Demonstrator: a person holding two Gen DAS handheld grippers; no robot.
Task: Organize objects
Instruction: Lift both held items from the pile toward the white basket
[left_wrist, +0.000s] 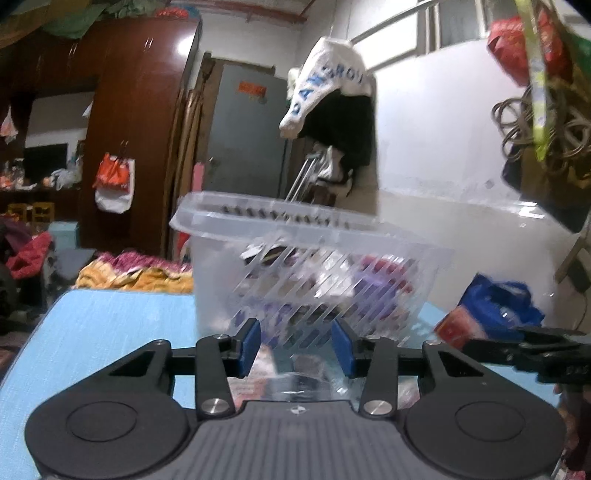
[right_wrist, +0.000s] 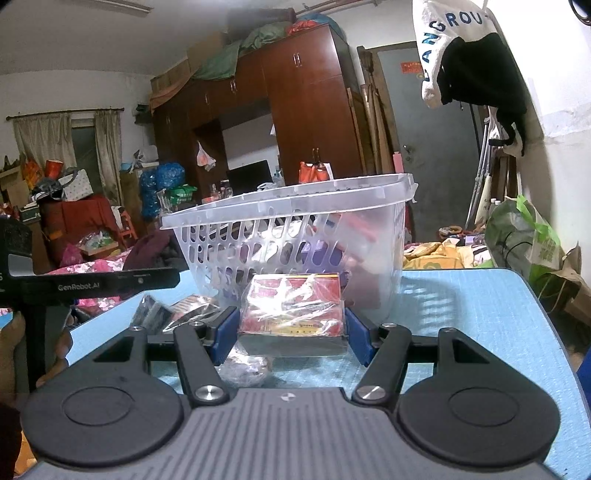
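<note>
Two hand-held grippers are working at a blue table (left_wrist: 110, 332), both facing a clear slotted plastic basket (left_wrist: 280, 221).

1. Right gripper (right_wrist: 291, 334): its blue pads are pinching a red box wrapped in clear film (right_wrist: 295, 306), one pad on each side. The box is sitting just in front of the basket's near wall and outside it.
2. Left gripper (left_wrist: 297, 349): its pads are standing a little apart around a blurred, clear-wrapped item (left_wrist: 295, 373). A pinkish edge is lying against one pad, but I cannot tell whether the pads are pressing on it.
3. Basket: it is standing upright on the table in the right wrist view, and is already holding several red and purple packets seen through its slots. In the left wrist view it is looking tilted and smeared by blur.
4. Loose items: a few dark film-wrapped packets (right_wrist: 173, 314) are lying on the table left of the red box, and a small wrapped bundle (right_wrist: 245, 369) is lying under the right gripper's pads.
5. Left hand (right_wrist: 55, 354): it is showing at the left edge of the right wrist view, gripping a black handle.
6. Surroundings: a blue bag (left_wrist: 498, 302) is sitting right of the basket, a white cloth with blue lettering (left_wrist: 325, 85) is hanging on the wall behind it, and a brown wardrobe (right_wrist: 295, 92) is standing behind.
</note>
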